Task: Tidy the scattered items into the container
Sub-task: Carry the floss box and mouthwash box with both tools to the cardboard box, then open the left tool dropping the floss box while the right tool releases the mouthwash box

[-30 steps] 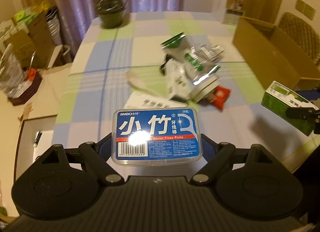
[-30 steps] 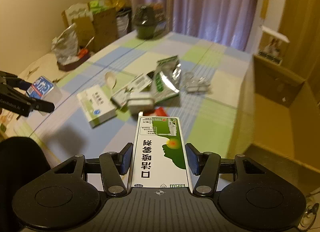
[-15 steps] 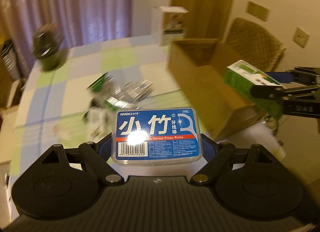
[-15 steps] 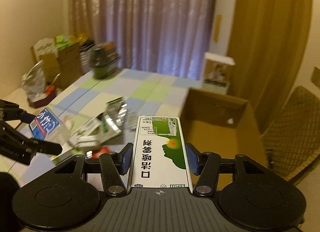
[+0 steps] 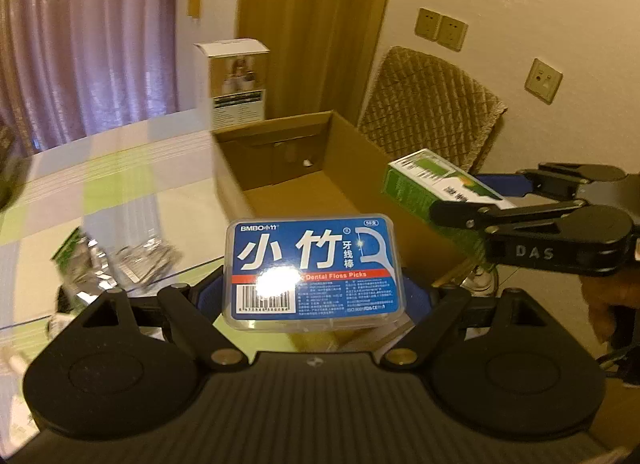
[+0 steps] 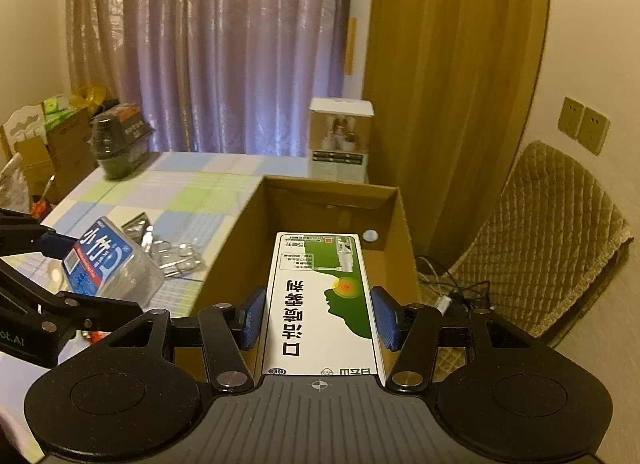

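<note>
My right gripper (image 6: 318,318), clamped on the green-and-white box (image 6: 320,304), hangs over the cardboard box (image 6: 394,216), long axis toward 12 o'clock. My left gripper (image 5: 310,298), clamped on the floss-pick case (image 5: 310,270), trails; opening at 12 o'clock.

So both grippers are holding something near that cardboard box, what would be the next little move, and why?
Probably lower the right gripper a little and open it. Its green and white box already hangs over the open cardboard box, so it should drop inside. The left gripper, holding the floss picks, looks nearer the box's edge and can follow.
</note>
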`<move>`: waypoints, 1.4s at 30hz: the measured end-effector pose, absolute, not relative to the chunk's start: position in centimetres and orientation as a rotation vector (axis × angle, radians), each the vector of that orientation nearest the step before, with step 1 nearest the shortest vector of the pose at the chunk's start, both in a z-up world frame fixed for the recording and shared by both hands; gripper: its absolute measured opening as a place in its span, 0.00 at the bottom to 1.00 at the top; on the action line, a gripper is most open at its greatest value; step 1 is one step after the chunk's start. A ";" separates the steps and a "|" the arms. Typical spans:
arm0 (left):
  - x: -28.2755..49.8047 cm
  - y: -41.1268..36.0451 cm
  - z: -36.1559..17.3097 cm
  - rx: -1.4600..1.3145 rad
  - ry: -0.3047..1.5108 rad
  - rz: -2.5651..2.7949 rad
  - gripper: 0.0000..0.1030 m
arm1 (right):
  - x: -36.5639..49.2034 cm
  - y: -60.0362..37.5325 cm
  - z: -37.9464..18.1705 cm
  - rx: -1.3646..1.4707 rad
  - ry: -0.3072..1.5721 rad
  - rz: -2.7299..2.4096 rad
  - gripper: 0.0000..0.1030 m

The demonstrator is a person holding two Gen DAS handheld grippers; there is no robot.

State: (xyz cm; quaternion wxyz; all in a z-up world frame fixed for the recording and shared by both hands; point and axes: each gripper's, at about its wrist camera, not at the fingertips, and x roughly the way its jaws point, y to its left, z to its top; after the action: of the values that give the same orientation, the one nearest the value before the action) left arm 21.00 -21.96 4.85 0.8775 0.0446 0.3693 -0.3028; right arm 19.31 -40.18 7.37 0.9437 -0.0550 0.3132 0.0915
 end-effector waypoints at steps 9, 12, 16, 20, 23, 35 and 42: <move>23.4 -25.5 3.4 0.129 0.782 -0.674 0.81 | 21.5 -42.5 6.7 -0.059 0.649 0.152 0.56; 24.0 -26.2 2.8 0.133 0.789 -0.682 0.81 | 22.3 -43.0 6.4 -0.050 0.656 0.147 0.56; 24.8 -27.4 2.0 0.149 0.796 -0.695 0.81 | 23.0 -43.8 6.1 -0.040 0.663 0.137 0.56; 25.1 -28.4 1.7 0.164 0.798 -0.702 0.81 | 23.4 -44.5 5.7 -0.033 0.670 0.128 0.56; 24.9 -28.4 1.5 0.189 0.792 -0.698 0.82 | 23.5 -44.8 5.6 -0.031 0.675 0.129 0.56; 24.6 -26.4 1.1 0.167 0.815 -0.663 0.82 | 24.0 -44.0 5.4 -0.027 0.686 0.160 0.56; 24.8 -25.2 1.2 0.138 0.822 -0.642 0.84 | 24.6 -43.0 5.5 -0.035 0.686 0.179 0.56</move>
State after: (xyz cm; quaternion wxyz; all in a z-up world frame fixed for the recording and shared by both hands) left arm 24.76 -25.20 1.16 0.8647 0.0659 0.3925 -0.3065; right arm 24.60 -43.00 5.46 0.9376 -0.0173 0.3360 0.0877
